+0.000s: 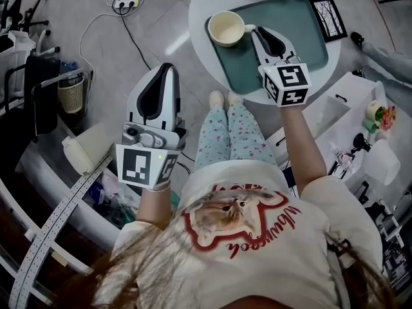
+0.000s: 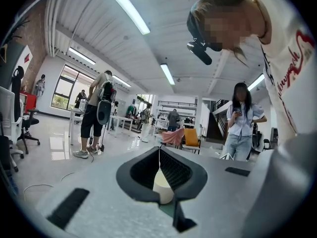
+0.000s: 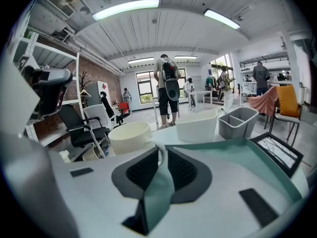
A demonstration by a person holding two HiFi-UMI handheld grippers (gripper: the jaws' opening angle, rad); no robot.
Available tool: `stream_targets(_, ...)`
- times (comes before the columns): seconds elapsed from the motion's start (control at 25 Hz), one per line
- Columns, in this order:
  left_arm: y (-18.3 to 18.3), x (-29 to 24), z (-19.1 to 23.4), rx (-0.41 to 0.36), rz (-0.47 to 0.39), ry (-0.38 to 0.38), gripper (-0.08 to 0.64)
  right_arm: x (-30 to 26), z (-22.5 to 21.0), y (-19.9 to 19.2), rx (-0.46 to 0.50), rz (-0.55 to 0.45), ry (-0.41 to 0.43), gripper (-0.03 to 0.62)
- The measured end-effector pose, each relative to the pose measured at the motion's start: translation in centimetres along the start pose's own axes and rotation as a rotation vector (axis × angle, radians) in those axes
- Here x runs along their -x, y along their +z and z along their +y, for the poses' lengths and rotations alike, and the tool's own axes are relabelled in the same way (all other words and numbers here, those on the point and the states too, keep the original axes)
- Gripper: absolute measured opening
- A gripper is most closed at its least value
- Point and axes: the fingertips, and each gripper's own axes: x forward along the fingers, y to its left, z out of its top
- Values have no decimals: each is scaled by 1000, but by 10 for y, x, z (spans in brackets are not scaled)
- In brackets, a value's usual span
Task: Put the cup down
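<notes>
An open workroom with a pale, glossy tiled floor (image 1: 161, 18), brick on one wall and long strip lights overhead. A round white desk (image 1: 199, 18) with a smooth top carries a shallow, matte teal rectangular tray (image 1: 296, 24) with rounded corners. The cup (image 1: 225, 28) stands upright on the tray's near-left corner. It is cream, wide and low, with a thick rim and a thin loop handle (image 3: 161, 151) that points towards the right gripper (image 1: 255, 32).

That gripper lies low over the tray, its grey shell smooth and its black pads ribbed. Its jaws are drawn in to a narrow gap with the handle between their tips, closed on it, and teal shows through the slot behind. Its marker cube sits at the wrist end.

Beyond the cup stand a plain white oblong tub (image 3: 197, 125) and a grey box (image 3: 237, 120) split into compartments, both at the desk's far edge. A black-framed picture (image 1: 327, 17) lies flat just beside the tray.

The left gripper (image 1: 168, 69) is held well apart from the desk, over the floor at the person's left knee. Its jaws are shut tip to tip on nothing, leaving a bowed opening behind the tips. A cream shape and a bit of teal show through that opening, but I cannot tell what they are.
</notes>
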Motion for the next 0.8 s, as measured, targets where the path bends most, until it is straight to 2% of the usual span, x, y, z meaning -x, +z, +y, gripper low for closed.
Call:
stream_targets(0.44,29,-9,-19,-19,-47,-39,15,34,-6,41,-28,-71,-18,49)
stream_targets(0.6,42,-12,-26,-31,-69,-54,16,55,-7,75,-33,-139,-26,49)
stream_targets(0.8,63,-15,-33,-56,-105,-77,15,77,5,127,-11,-229,8,49)
